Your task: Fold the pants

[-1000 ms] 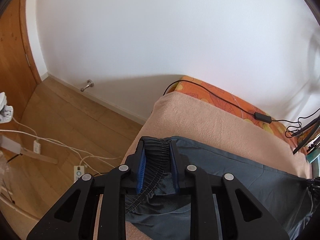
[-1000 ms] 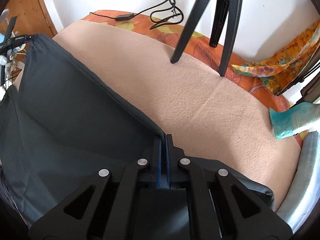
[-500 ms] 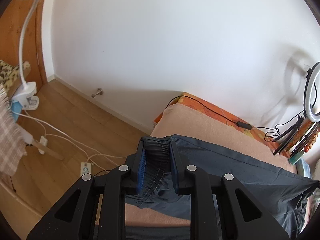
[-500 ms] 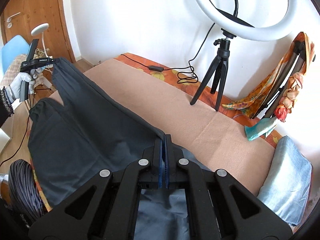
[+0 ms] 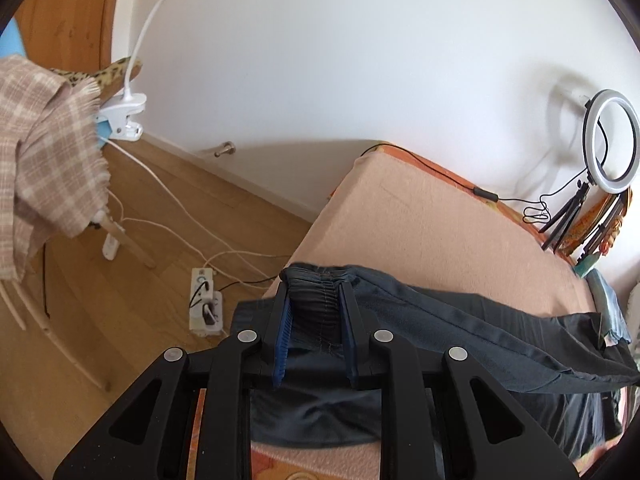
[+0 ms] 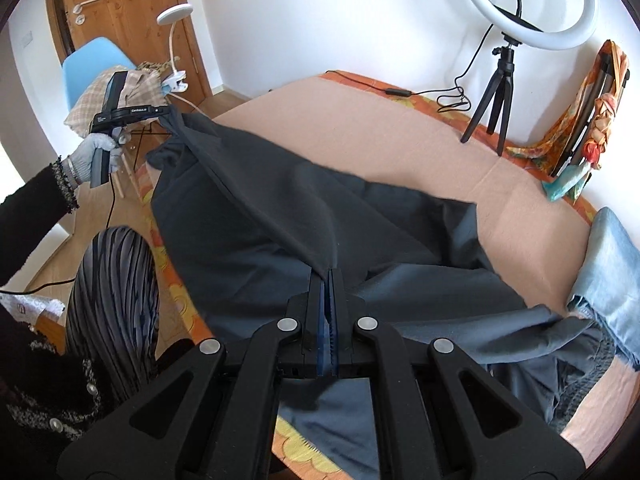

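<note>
Peach blanket over a bed against a white wall, ring light on a tripod at the far edge, pale blue jeans at the right. Dark grey pants stretched in the air above the blanket, far leg trailing onto it. Left gripper partly closed, pads clamped on the bunched elastic waistband. Right gripper pinched fully shut on a thin fold of the same fabric. Gloved left hand on its handle, beside a blue chair.
</note>
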